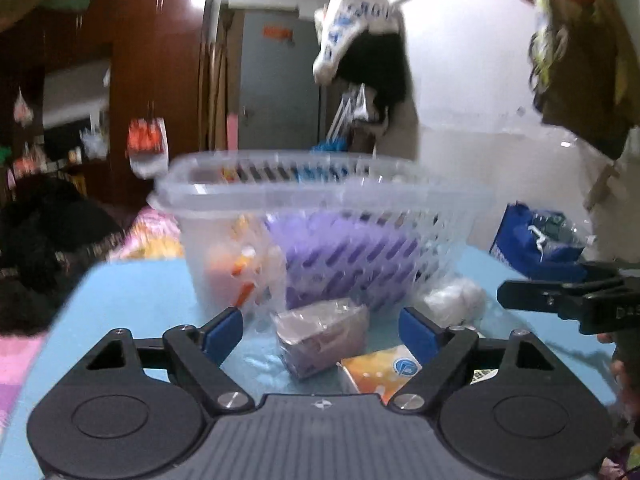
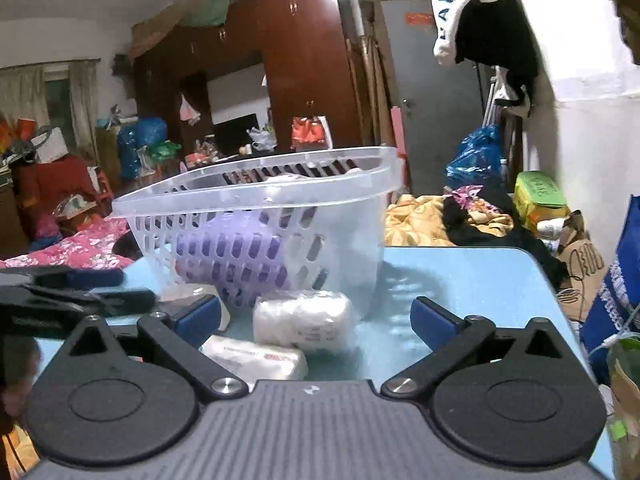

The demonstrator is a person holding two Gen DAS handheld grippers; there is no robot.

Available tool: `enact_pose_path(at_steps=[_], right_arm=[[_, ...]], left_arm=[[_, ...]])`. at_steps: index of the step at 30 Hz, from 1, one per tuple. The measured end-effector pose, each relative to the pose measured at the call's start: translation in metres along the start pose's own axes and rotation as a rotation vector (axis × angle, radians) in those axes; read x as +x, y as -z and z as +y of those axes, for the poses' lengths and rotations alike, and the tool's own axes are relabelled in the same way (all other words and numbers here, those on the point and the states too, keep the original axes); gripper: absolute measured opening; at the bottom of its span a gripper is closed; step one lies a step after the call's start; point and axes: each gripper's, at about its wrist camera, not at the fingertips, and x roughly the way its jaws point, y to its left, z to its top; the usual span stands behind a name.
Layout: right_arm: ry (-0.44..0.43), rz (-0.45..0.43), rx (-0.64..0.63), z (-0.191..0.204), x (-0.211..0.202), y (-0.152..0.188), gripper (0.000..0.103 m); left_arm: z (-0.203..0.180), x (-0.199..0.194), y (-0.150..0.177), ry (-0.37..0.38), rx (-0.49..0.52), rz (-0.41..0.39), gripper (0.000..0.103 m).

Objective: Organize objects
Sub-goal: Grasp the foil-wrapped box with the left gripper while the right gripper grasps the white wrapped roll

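A clear plastic basket (image 1: pixel 248 200) (image 2: pixel 360 184) stands on the light blue table (image 1: pixel 140 300) (image 2: pixel 480 280), holding a purple item (image 1: pixel 344 260) (image 2: pixel 236 256) and orange things (image 1: pixel 236 268). My left gripper (image 1: pixel 320 330) is open, with a clear-wrapped brown packet (image 1: pixel 324 332) between its fingers and an orange tissue pack (image 1: pixel 376 372) beside it. My right gripper (image 2: pixel 316 316) is open, with a white wrapped roll (image 2: pixel 304 320) between its fingers and a white tissue pack (image 2: pixel 256 360) in front of it. The roll also shows in the left wrist view (image 1: pixel 452 300). The right gripper shows at that view's right edge (image 1: pixel 560 300).
A blue bag (image 1: pixel 536 240) (image 2: pixel 616 292) stands at the table's right edge. A bed with patterned and yellow bedding (image 2: pixel 420 220) lies beyond the table. Clothes (image 2: pixel 480 12) hang above. A wardrobe (image 2: pixel 300 60) and clutter fill the back.
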Motion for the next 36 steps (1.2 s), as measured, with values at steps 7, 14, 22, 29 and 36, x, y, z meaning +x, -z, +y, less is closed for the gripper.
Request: enact_pose_path(at_steps=[7, 14, 22, 29, 36], right_arm=[[0.024, 0.099, 0.007, -0.001, 0.022, 0.006, 0.103], [0.020, 0.144, 0.014, -0.003, 0.031, 0.011, 0.099], [0.027, 0.140, 0.009, 0.001, 0.032, 0.008, 0.080], [0.032, 0.130, 0.004, 0.002, 0.028, 0.007, 0.077], [0.016, 0.065, 0.028, 0.000, 0.017, 0.006, 0.077]], left_arm=[[0.002, 0.022, 0.001, -0.022, -0.047, 0.067, 0.087], [0.007, 0.028, 0.000, -0.039, -0.080, 0.089, 0.087], [0.011, 0.041, 0.002, 0.001, -0.103, 0.114, 0.087], [0.007, 0.049, 0.001, -0.006, -0.096, 0.144, 0.079], [0.016, 0.030, 0.003, 0.070, -0.147, 0.040, 0.068]])
